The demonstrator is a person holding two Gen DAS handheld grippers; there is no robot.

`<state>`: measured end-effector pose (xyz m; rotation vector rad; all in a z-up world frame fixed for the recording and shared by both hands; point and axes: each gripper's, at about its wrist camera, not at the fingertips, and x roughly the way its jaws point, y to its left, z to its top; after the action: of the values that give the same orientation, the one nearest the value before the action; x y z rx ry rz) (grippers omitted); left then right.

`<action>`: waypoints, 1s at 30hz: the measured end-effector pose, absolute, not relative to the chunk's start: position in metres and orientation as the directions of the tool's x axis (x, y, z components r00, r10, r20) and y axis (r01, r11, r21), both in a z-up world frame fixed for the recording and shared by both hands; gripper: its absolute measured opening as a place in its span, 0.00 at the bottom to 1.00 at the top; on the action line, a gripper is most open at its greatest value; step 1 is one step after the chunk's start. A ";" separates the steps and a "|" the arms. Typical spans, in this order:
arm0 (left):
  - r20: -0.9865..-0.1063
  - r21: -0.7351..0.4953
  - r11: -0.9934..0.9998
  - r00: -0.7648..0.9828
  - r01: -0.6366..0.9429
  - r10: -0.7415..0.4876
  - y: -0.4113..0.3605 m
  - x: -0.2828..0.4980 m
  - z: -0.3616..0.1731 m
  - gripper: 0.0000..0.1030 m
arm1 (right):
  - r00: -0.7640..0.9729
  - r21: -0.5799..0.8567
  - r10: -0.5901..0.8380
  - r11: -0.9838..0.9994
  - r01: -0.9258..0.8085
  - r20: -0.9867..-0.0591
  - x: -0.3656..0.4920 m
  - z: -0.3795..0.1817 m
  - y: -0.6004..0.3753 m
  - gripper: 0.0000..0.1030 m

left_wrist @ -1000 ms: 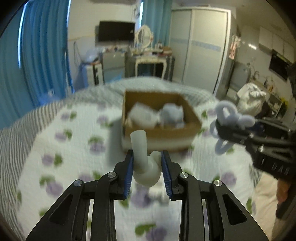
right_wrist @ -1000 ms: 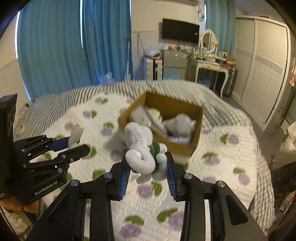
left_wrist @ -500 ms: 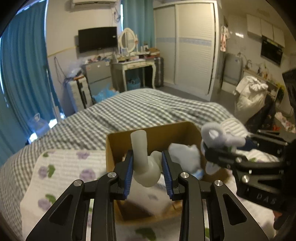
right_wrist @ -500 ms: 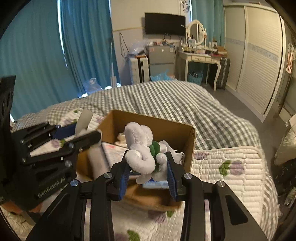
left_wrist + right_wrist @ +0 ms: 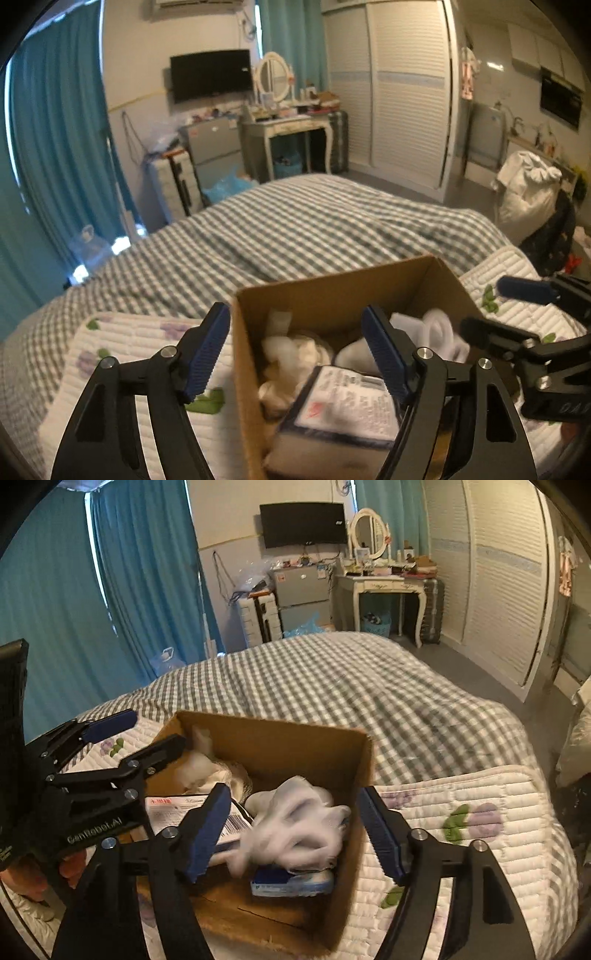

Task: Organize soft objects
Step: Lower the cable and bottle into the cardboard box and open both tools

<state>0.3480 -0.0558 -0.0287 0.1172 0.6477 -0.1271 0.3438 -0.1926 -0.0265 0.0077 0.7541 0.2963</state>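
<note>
Room: a bedroom with teal curtains filling the upper left of the right wrist view, a black wall television at top centre, a white dressing table with an oval mirror beside it, and slatted white wardrobe doors at upper right.
Bed: a grey-and-white checked cover spans the middle of both views; nearer the cameras lies a white quilted pad printed with purple flowers and green leaves.
Cardboard box: brown, open-topped and rectangular, resting on the quilted pad in the lower centre of both views; its near edge is cut off by the frame bottom in the left wrist view.
Soft objects: a white plush toy, blurred and hard to make out, lies inside the box at its right side; other pale fluffy items sit further in, their shapes unclear.
Flat packets: a white printed packet and a blue-and-white packet lie in the box, partly covered by the toys.
Left gripper: black frame with blue ribbed pads, fingers spread wide over the box, holding nothing.
Right gripper: same build, fingers spread wide either side of the plush toy, not pinching it.
</note>
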 end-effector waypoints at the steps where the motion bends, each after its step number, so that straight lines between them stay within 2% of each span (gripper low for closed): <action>1: -0.602 0.071 0.986 0.795 0.150 -0.078 -0.054 0.346 -0.024 0.73 | 0.698 0.112 0.267 0.959 -0.260 -0.665 0.340 -0.021 -0.195 0.73; 9: -0.467 0.099 0.987 0.882 0.126 -0.066 -0.042 0.270 0.058 0.74 | 0.778 0.048 0.223 0.969 -0.242 -0.587 0.268 0.058 -0.205 0.78; 12: -0.400 0.096 0.989 0.914 0.116 -0.068 -0.035 0.227 0.089 0.88 | 0.804 0.017 0.209 0.971 -0.240 -0.557 0.230 0.089 -0.203 0.85; 16: -0.332 0.103 0.988 0.940 0.110 -0.070 -0.027 0.175 0.121 0.92 | 0.829 -0.035 0.197 0.967 -0.252 -0.524 0.178 0.119 -0.195 0.94; 18: -0.330 0.093 0.987 0.939 0.130 -0.092 -0.019 0.154 0.129 0.94 | 0.836 -0.043 0.202 0.965 -0.260 -0.511 0.152 0.128 -0.190 0.99; 22: -0.332 0.105 0.982 0.936 0.159 -0.116 -0.009 0.124 0.124 0.94 | 0.832 -0.051 0.223 0.957 -0.287 -0.508 0.119 0.126 -0.176 1.00; 26: -0.356 0.149 0.972 0.927 0.181 -0.118 -0.004 0.111 0.096 0.94 | 0.807 -0.065 0.230 0.947 -0.313 -0.544 0.098 0.094 -0.155 1.00; 30: -0.431 0.140 0.972 0.895 0.189 -0.112 0.004 0.112 0.055 0.94 | 0.779 -0.047 0.209 0.956 -0.291 -0.591 0.096 0.048 -0.142 1.00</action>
<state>0.1118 0.0039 0.0552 0.1809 0.4351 -0.1565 0.0957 -0.1422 0.0484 -0.1384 0.6217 0.2710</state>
